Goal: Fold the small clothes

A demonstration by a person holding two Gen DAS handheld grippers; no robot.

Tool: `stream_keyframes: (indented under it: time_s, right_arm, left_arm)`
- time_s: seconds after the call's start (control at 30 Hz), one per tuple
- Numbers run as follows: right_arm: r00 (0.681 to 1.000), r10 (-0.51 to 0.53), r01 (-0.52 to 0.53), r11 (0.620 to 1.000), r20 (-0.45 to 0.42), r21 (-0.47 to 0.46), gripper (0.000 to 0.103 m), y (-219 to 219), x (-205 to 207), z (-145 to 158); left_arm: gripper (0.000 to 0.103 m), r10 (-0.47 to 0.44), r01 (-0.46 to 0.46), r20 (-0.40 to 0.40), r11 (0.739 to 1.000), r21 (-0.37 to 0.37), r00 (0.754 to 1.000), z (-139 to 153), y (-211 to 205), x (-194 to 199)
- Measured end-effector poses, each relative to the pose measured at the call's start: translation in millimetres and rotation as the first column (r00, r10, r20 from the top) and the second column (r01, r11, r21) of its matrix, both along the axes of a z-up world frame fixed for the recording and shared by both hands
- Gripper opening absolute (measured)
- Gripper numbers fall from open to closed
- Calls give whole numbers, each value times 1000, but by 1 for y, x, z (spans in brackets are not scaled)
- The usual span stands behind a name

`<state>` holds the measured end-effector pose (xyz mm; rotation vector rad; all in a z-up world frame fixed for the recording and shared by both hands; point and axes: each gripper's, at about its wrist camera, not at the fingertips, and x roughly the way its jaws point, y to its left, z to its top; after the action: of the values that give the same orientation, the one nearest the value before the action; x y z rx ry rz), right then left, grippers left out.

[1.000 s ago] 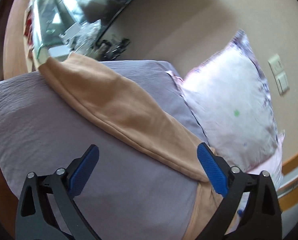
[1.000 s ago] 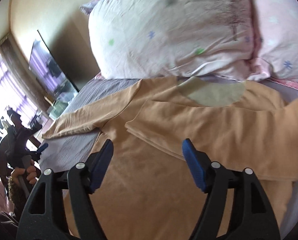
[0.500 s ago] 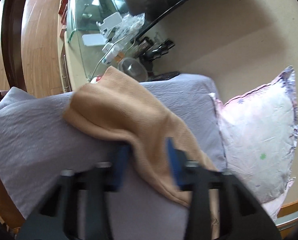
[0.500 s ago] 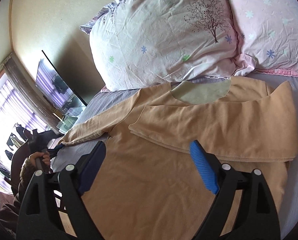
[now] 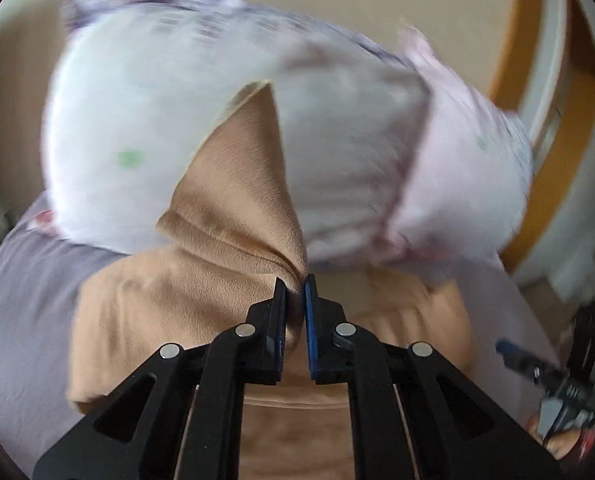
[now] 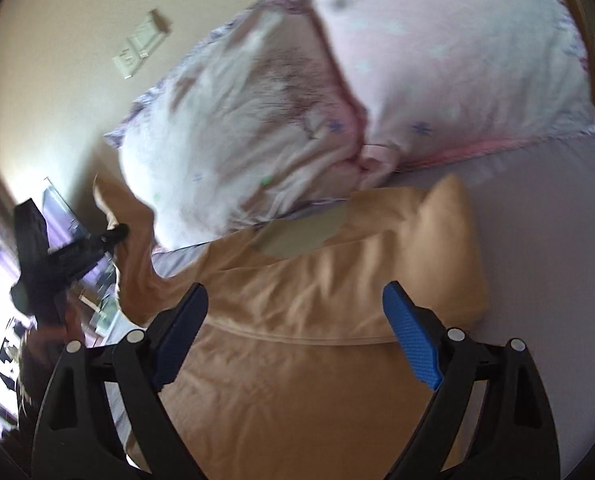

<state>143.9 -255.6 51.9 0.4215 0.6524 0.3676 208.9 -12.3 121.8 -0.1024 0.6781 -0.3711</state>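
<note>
Left wrist view: left gripper pads nearly closed, pinching the sleeve of the tan shirt, sleeve lifted in front of white pillow. Right wrist view: right gripper wide open, holding nothing, over shirt body. Shirt lies on lavender bedsheet, other sleeve folded across chest, collar touching the pillows. Pink pillow beside white one. Both views blurred.

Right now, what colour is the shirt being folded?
Light tan shirt, clearest in the right wrist view.

The shirt lies on the bed, two pillows side by side just behind it against the wall.
</note>
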Motion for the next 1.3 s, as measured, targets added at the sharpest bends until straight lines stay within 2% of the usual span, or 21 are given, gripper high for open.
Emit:
stream_keyframes:
  time_s: [0.07,0.13,0.23,0.27,0.3,0.33,0.37,0.4,0.5,0.63,0.67,0.7,0.73,0.83,0.9,1.0,1.07,1.17,1.2,1.23,1.3]
  right_arm:
    - [998,-39,39,999,-52,-1,89,-12,9,-14]
    - [991,-69,70,998,-113,8,89,-26,16,-27]
    - [984,-77,84,996,-160,39,87,-44,19,-37]
    - [983,-80,87,995,-163,37,84,-47,20,-37]
    - [983,-80,86,996,-163,31,74,-47,22,-37]
    - [984,-68,74,997,-164,29,57,-46,26,-38]
    - [984,-54,60,998,-168,28,51,-42,30,-37]
    - [982,-35,37,999,-184,9,42,-36,38,-39]
    - [972,-73,57,996,-225,-75,39,-19,55,-43]
    - [959,-110,63,981,-262,-182,35,-7,72,-59]
    - [956,-111,58,979,-272,-196,30,-5,74,-63]
    - [951,-101,40,977,-293,-208,20,-2,76,-70]
    - [953,-96,31,974,-288,-223,1,1,74,-73]
    - [973,-60,6,973,-224,-233,2,9,66,-63]
    - [985,-114,77,962,-127,-262,2,4,65,-43]
    - [976,-207,181,946,-73,-269,2,-9,81,-27]
    - [963,-245,198,928,-115,-315,2,-10,105,-40]
    - [948,-240,169,937,-211,-306,9,-12,118,-59]
    - [948,-234,172,946,-214,-273,26,-17,110,-57]
    - [956,-211,166,962,-202,-219,55,-21,95,-52]
    - [980,-146,130,984,-134,-124,72,-30,59,-39]
  left_arm:
    - [9,-146,153,-68,982,108,987,-39,-76,-4]
    - [9,-243,268,-143,942,202,959,-79,-129,-16]
    - [9,-295,328,-170,919,219,940,-93,-135,-39]
    - [16,-302,332,-166,922,202,939,-88,-124,-44]
    - [22,-299,323,-153,931,169,942,-79,-109,-49]
    - [41,-277,295,-132,943,153,952,-71,-92,-49]
    - [62,-236,249,-99,957,152,967,-62,-81,-49]
    - [68,-165,171,-51,971,165,985,-53,-58,-45]
    - [70,31,-27,-16,978,205,999,-46,-2,-21]
    - [70,145,-118,-143,975,187,979,-67,45,7]
    - [70,151,-119,-165,975,187,975,-73,52,7]
    - [70,151,-114,-185,974,195,971,-81,54,7]
    - [70,150,-110,-197,973,202,969,-86,55,7]
    - [70,138,-96,-195,973,211,971,-97,46,6]
    - [70,131,-90,-191,974,208,973,-96,47,3]
    - [70,112,-73,-198,978,194,974,-99,45,8]
    - [70,110,-69,-206,977,200,972,-104,38,12]
    - [70,100,-60,-190,977,203,977,-100,37,4]
    - [70,79,-48,-180,984,171,980,-94,41,-5]
    - [70,65,-40,-165,988,148,984,-88,46,-15]
    - [70,23,-11,-119,995,101,993,-72,60,-46]
